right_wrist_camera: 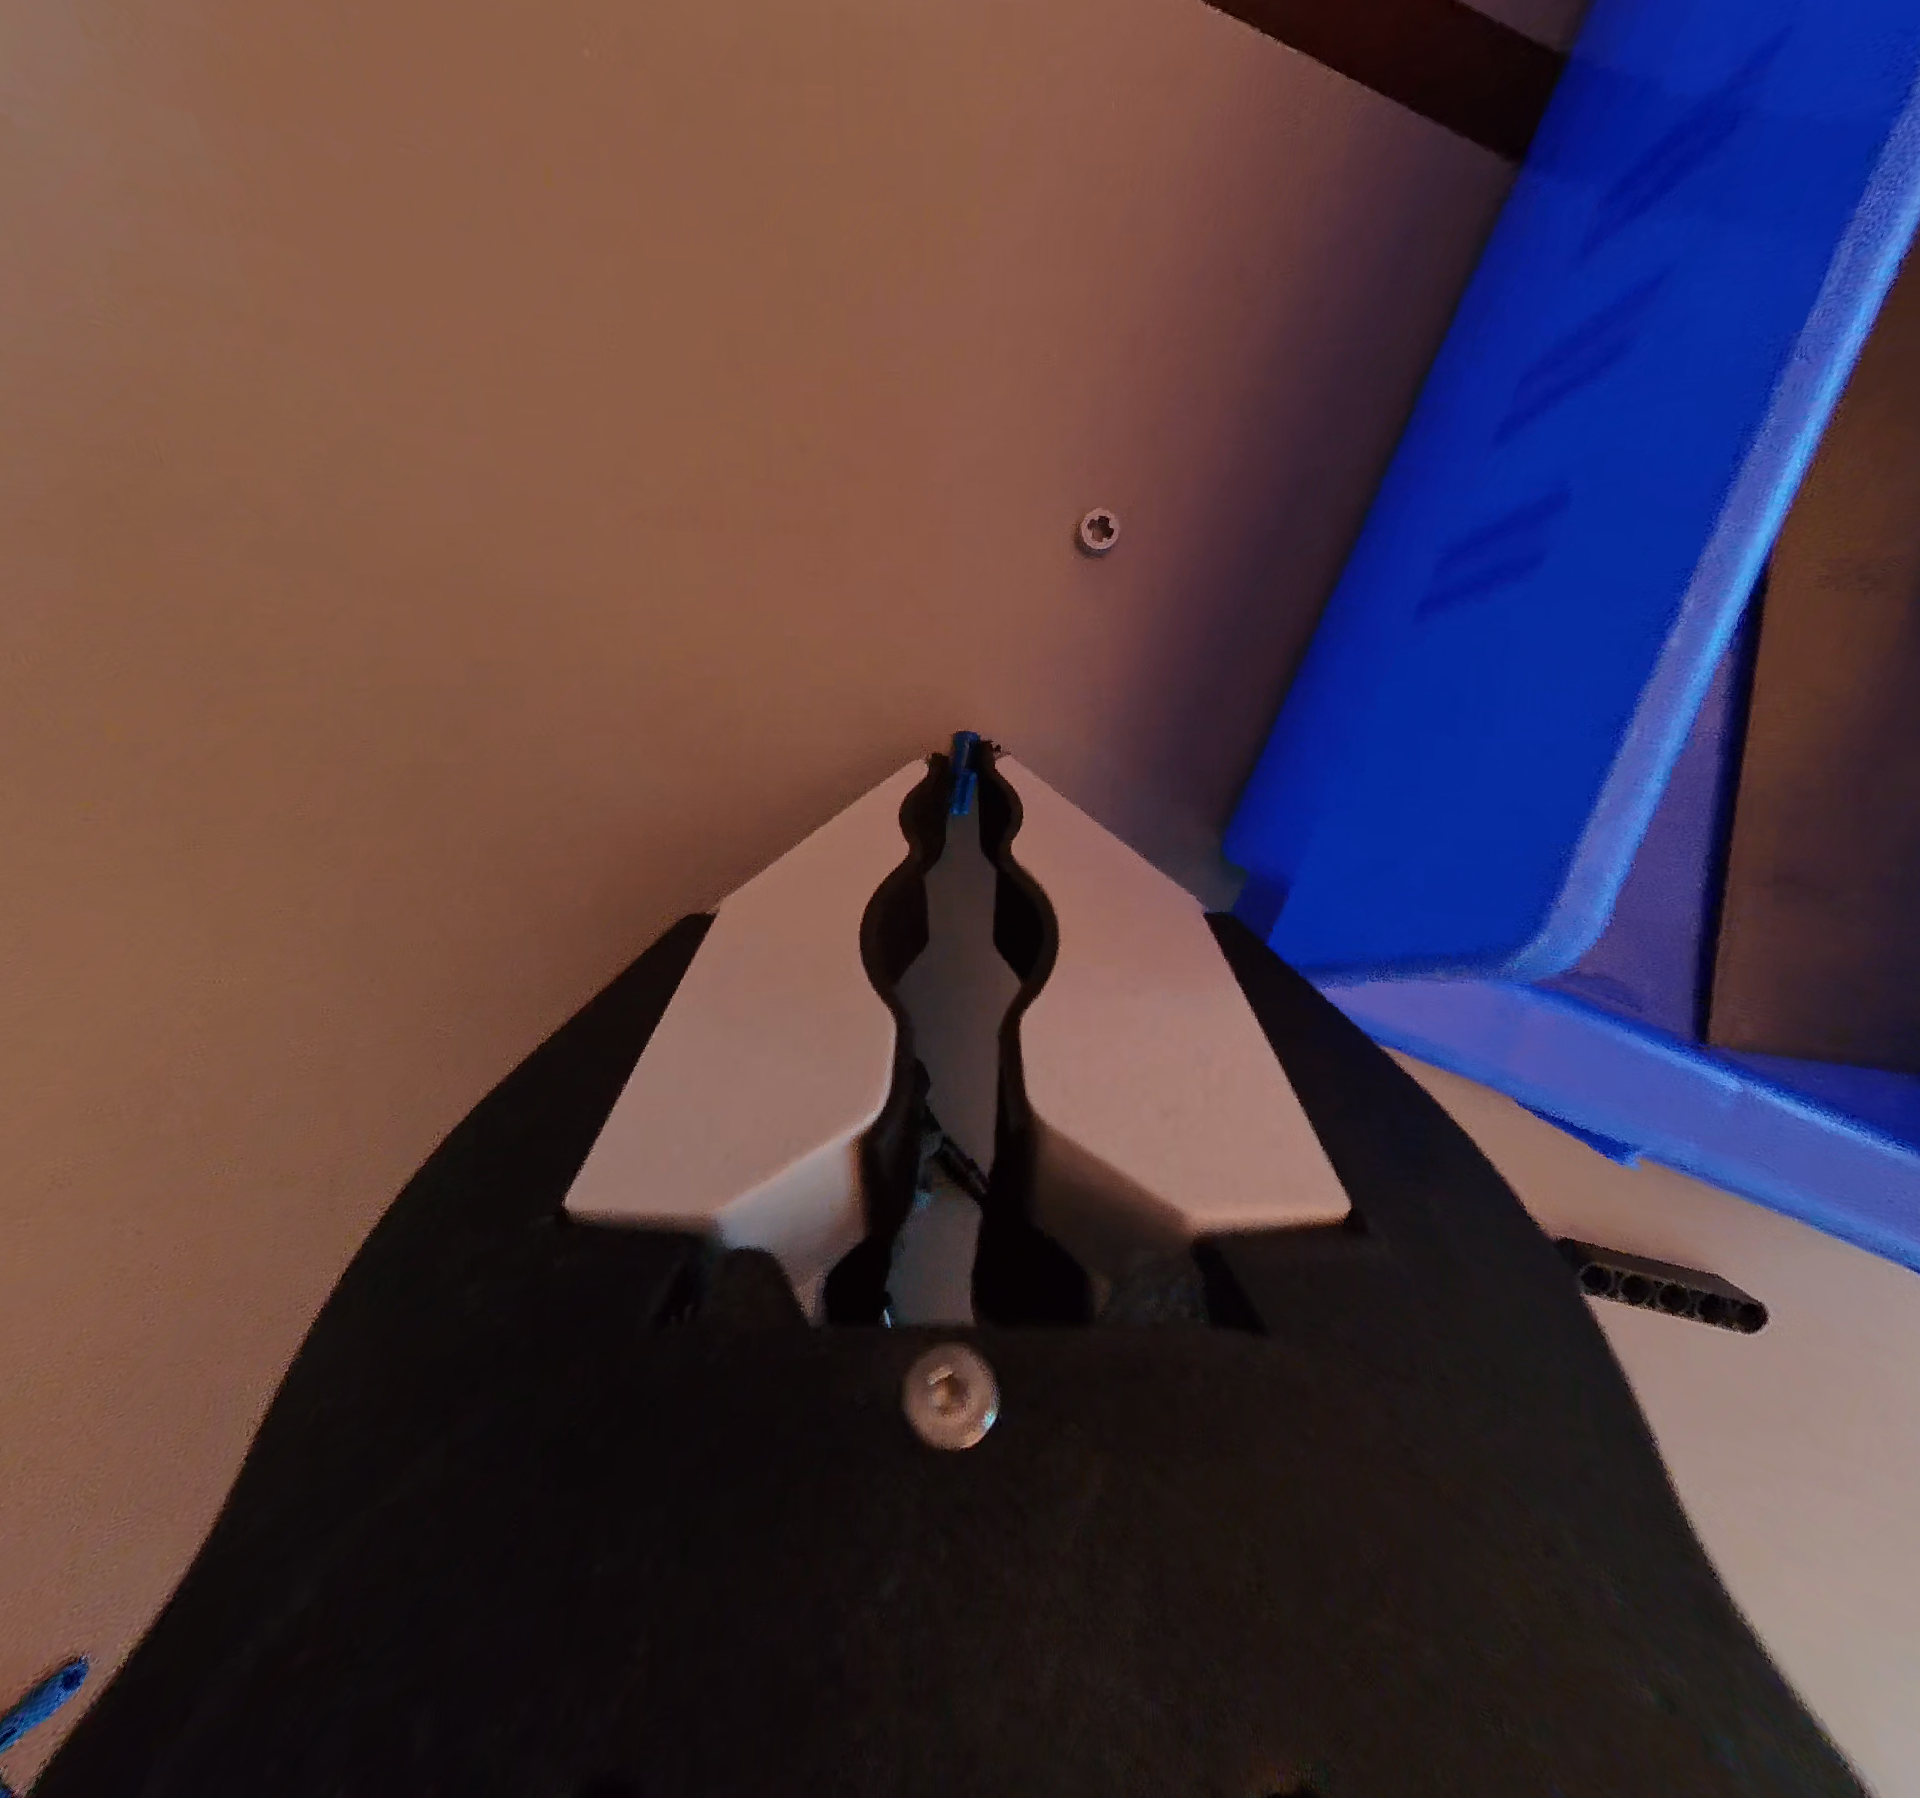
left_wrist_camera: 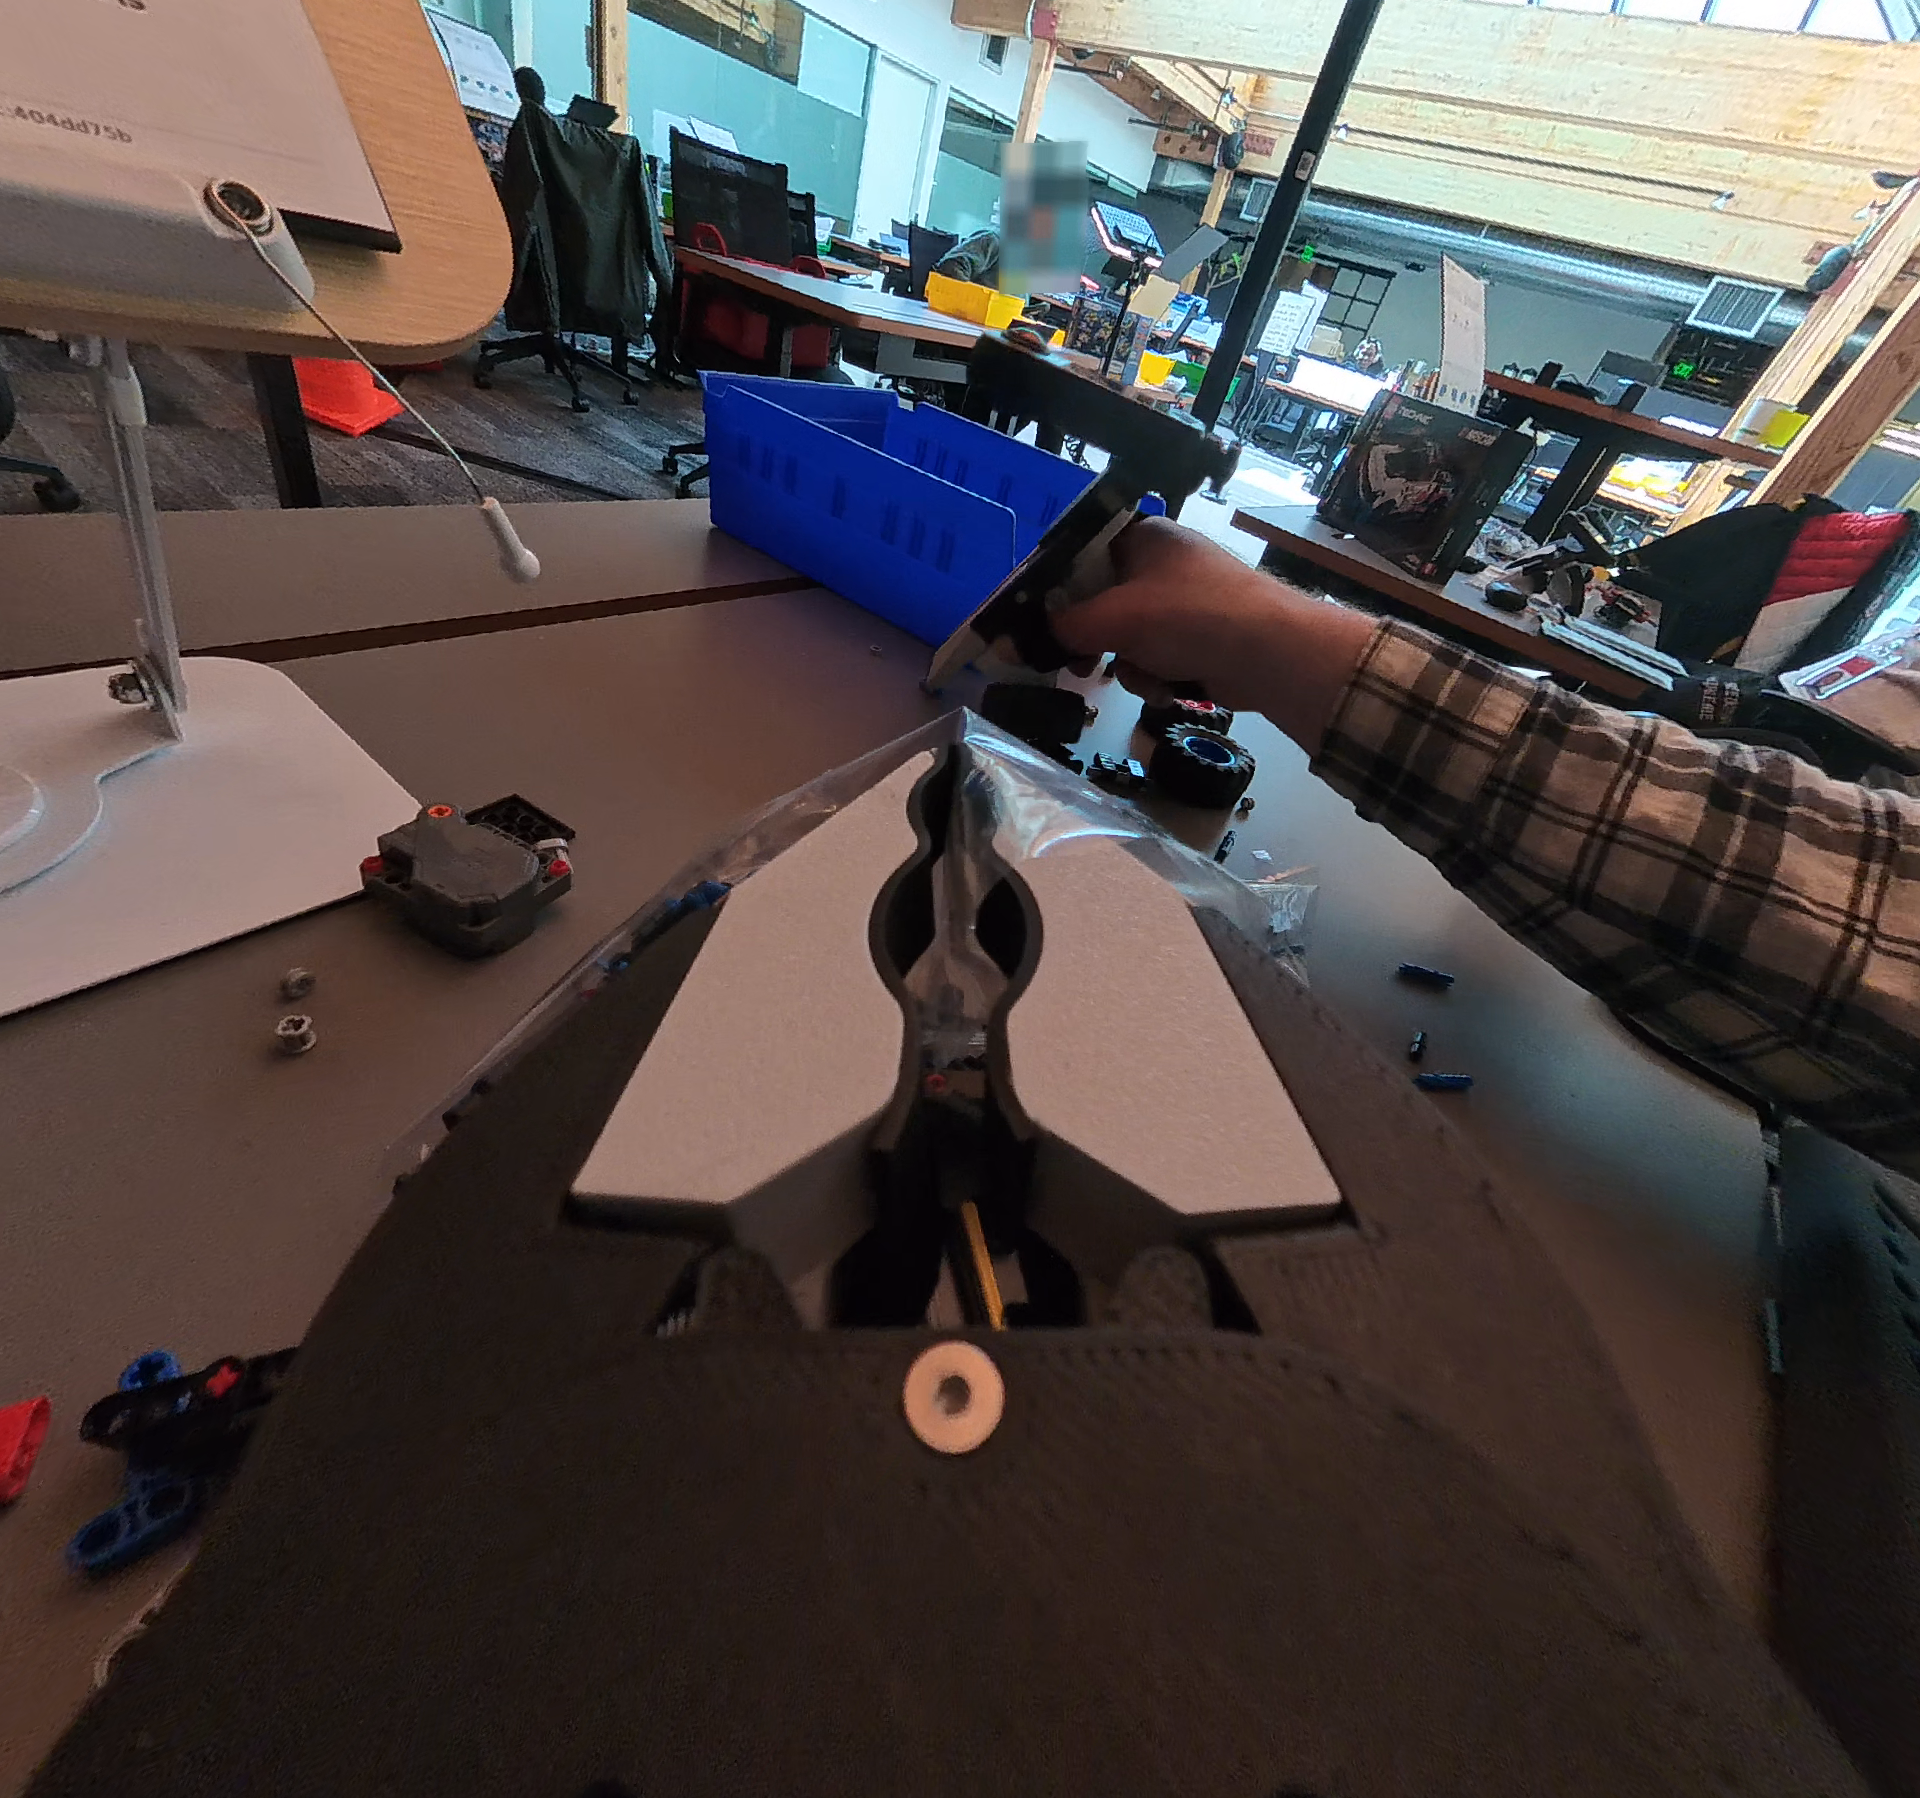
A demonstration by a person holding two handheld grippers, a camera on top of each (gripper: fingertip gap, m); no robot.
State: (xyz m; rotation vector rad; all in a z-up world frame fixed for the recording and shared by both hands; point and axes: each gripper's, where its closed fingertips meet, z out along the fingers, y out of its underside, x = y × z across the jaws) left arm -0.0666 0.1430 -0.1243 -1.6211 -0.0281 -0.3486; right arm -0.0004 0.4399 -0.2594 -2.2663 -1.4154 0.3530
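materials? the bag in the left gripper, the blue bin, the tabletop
Clear crinkled bag: thin glossy plastic film by its see-through look, creases and glare. Blue open-top bin: rigid moulded plastic, semi-matte, with moulded slots and a rolled rim. Dark grey-brown tabletop: smooth, flat, probably matte laminate; core not visible.

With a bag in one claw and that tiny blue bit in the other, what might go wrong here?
The right gripper pinches the small blue pin only at its very fingertips, so it may slip and drop onto the table. The left gripper clamps a clear plastic bag with small parts inside; tilted, it may spill them among the loose blue pins lying nearby.
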